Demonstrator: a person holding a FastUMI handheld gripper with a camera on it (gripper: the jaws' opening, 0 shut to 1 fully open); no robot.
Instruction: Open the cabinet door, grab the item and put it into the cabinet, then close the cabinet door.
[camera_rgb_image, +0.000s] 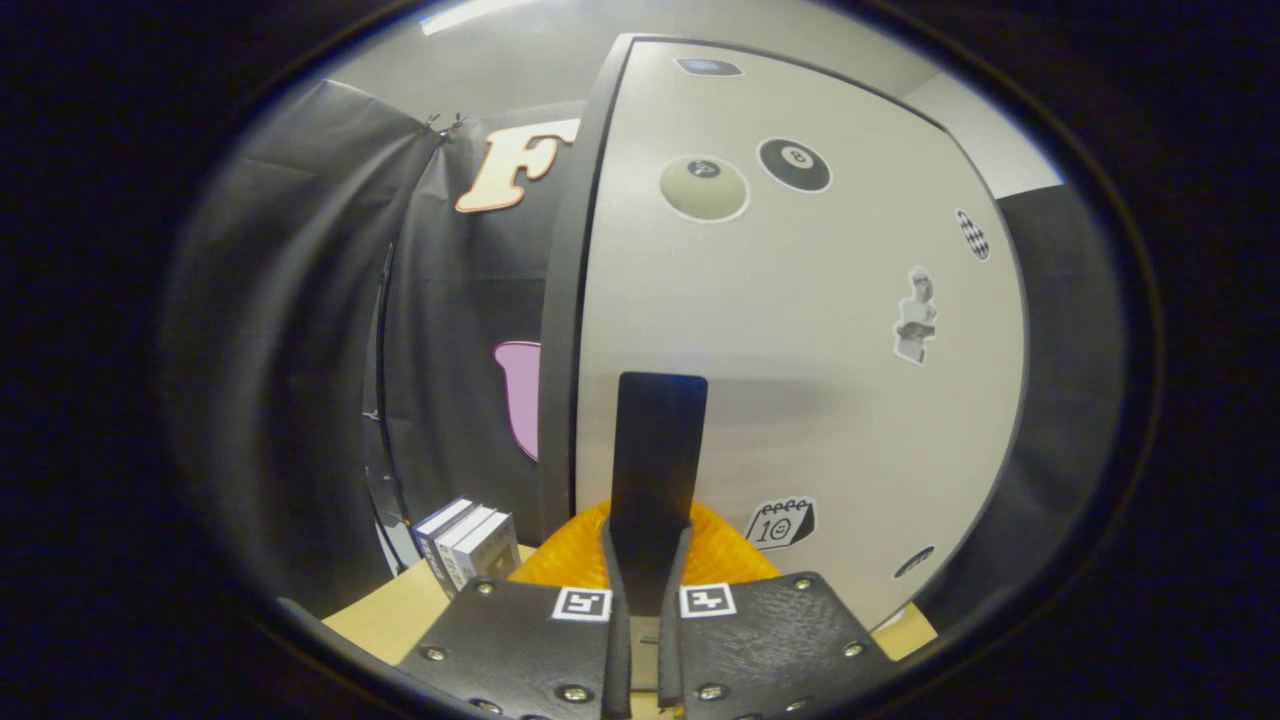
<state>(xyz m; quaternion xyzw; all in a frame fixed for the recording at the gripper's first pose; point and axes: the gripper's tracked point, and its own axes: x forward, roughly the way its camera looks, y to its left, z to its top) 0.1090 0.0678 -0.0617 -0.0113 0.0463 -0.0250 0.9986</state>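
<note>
The gripper (655, 400) is pointing straight at the cabinet door (800, 350), its fingers pressed together with no gap between them, nothing held, the tips lying against or just short of the door's pale face; contact is hard to judge. The door is standing shut, carrying several stickers (795, 163), so the cabinet's inside is hidden. An orange ridged item (560, 560) is sitting behind the fingers, mostly covered. Three small boxes (468, 550) are standing on the wooden table (380, 620), left of the door.
</note>
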